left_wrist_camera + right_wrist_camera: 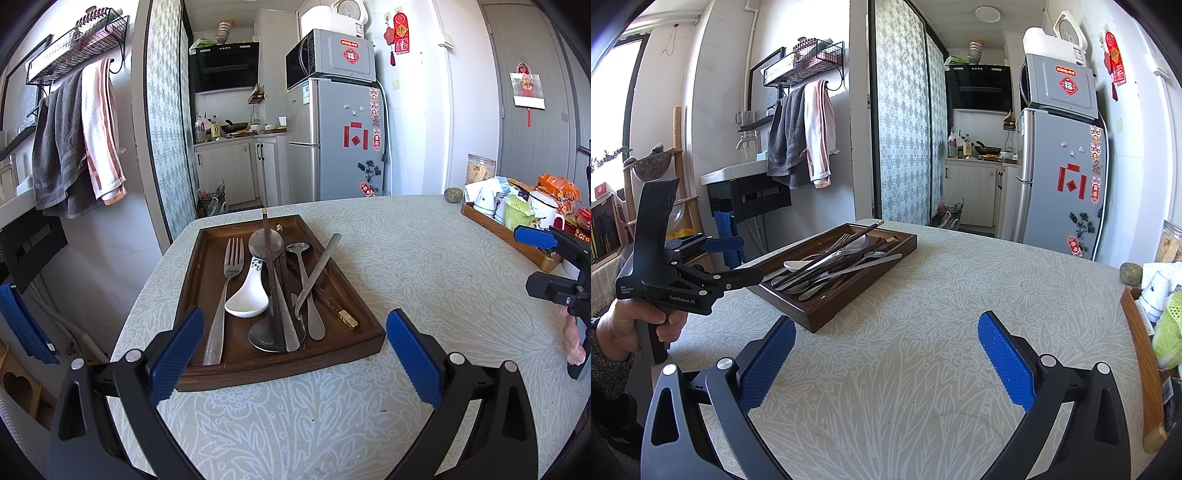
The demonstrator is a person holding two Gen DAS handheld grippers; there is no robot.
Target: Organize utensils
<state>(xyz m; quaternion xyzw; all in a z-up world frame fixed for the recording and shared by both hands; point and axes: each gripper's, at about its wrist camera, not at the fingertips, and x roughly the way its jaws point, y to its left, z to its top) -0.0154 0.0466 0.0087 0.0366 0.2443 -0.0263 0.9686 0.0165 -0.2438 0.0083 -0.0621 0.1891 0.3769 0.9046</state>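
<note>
Left tool (295, 350) spread wide, nothing between the blue pads (177, 354), hovering just short of the tray's (280, 369) near edge. Right tool (886, 362) also spread and empty, over bare table (923, 295), well apart from the tray. Dark wooden tray sits near the table's left corner, holding a jumble of utensils: fork (227, 288) along the left side, white ceramic spoon (248, 295) with dark writing on the handle (unreadable), big steel spoon (266, 243) toward the far end, small steel spoon (306, 280), textured steel tongs (317, 273) lying diagonal across it, dark chopsticks (271, 273) crossing the pile, one with a gold cap (348, 319) near the right rim. Another steel spoon bowl (264, 336) at the near end, partly under the chopsticks. Right view shows the left tool's body from the side, held in a hand (631, 325); printed "GenRobot.AI" and "Data Acquisition System", second one small, only partly legible. Microwave (332, 57) on the fridge (336, 144) carries a red sticker with the 福 character; red paper strips and cartoon stickers on the fridge door, text too small to read. Second tray (517, 240) at the table's right edge with cups and snack packs.
</note>
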